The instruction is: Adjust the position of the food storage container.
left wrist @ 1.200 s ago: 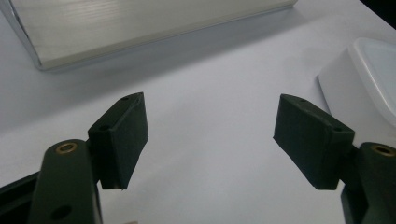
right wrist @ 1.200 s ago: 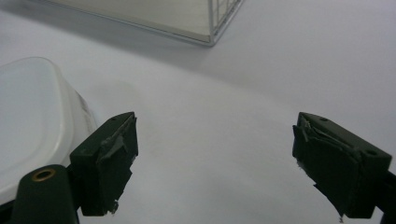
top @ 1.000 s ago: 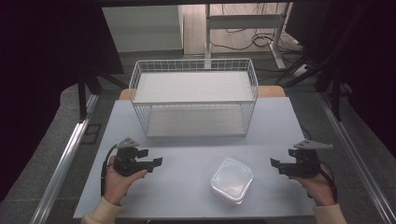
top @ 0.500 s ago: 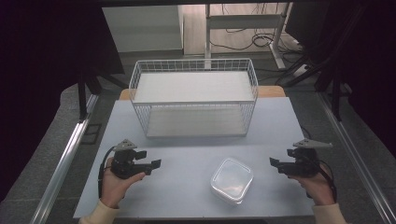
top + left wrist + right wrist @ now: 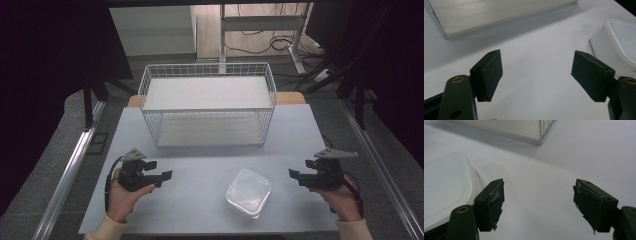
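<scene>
Your left gripper [image 5: 165, 176] and right gripper [image 5: 295, 175] both stood wide open, holding nothing, jaws pointing inward toward the plastic container [image 5: 248, 192] between them. That container was clear, square with rounded corners, its lid on, resting on the white table [image 5: 200, 165]. Compared with a second ago, your hands had barely shifted. The wire basket [image 5: 207, 104] behind held nothing.

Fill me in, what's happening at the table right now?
A person holds a hand-held gripper in each hand over the white table. The left hand-held gripper and right hand-held gripper are both open and empty, pointing inward at a lidded clear plastic container sitting between them. Nothing touches it. A white wire basket stands behind it.
</scene>
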Motion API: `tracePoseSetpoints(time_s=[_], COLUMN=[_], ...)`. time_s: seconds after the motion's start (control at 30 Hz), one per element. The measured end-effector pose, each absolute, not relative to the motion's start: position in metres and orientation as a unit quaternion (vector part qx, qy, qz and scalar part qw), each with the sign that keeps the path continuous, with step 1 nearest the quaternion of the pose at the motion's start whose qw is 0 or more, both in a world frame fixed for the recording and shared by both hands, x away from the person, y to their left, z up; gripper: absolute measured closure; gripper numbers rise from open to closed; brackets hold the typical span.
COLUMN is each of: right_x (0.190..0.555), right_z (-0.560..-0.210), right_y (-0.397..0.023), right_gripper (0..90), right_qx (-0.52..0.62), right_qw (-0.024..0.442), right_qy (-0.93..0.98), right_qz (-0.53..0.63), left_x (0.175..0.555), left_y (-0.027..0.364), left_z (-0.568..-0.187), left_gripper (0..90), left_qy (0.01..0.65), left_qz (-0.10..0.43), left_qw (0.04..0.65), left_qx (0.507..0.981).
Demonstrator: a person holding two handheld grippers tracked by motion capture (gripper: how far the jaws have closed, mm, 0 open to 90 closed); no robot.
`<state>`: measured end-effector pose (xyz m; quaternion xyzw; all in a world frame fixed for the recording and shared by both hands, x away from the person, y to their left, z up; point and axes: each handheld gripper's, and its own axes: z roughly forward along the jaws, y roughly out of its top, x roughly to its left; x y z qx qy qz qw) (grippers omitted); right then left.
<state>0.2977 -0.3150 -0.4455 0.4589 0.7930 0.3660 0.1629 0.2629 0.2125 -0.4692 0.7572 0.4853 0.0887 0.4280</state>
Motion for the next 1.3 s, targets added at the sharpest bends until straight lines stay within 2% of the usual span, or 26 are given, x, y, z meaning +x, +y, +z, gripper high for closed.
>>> tracePoseSetpoints(time_s=[0.57, 0.77, 0.8, 0.87, 0.9, 1.1, 1.3], right_x=[0.292, 0.289, 0.289, 0.287, 0.287, 0.281, 0.279], right_z=[-0.450, -0.453, -0.453, -0.454, -0.454, -0.463, -0.468], right_y=[-0.308, -0.299, -0.299, -0.294, -0.294, -0.273, -0.262], right_gripper=[44.8, 59.1, 59.1, 67.6, 67.6, 84.8, 89.0], right_qx=[0.449, 0.429, 0.429, 0.416, 0.416, 0.374, 0.355], right_qw=[0.119, 0.089, 0.089, 0.082, 0.082, 0.062, 0.044], right_qy=[0.823, 0.845, 0.845, 0.857, 0.857, 0.891, 0.902], right_qz=[0.326, 0.306, 0.306, 0.293, 0.293, 0.251, 0.243], left_x=[0.263, 0.263, 0.263, 0.263, 0.263, 0.263, 0.263], left_y=[0.211, 0.211, 0.211, 0.211, 0.211, 0.211, 0.210], left_z=[-0.470, -0.470, -0.470, -0.470, -0.470, -0.470, -0.470], left_gripper=[24.0, 24.0, 24.0, 24.0, 24.1, 24.3, 24.3], left_qy=[0.484, 0.484, 0.483, 0.484, 0.484, 0.485, 0.485], left_qz=[0.088, 0.087, 0.087, 0.088, 0.088, 0.093, 0.092], left_qw=[0.426, 0.427, 0.427, 0.428, 0.428, 0.430, 0.429], left_qx=[0.759, 0.759, 0.759, 0.758, 0.758, 0.756, 0.756])
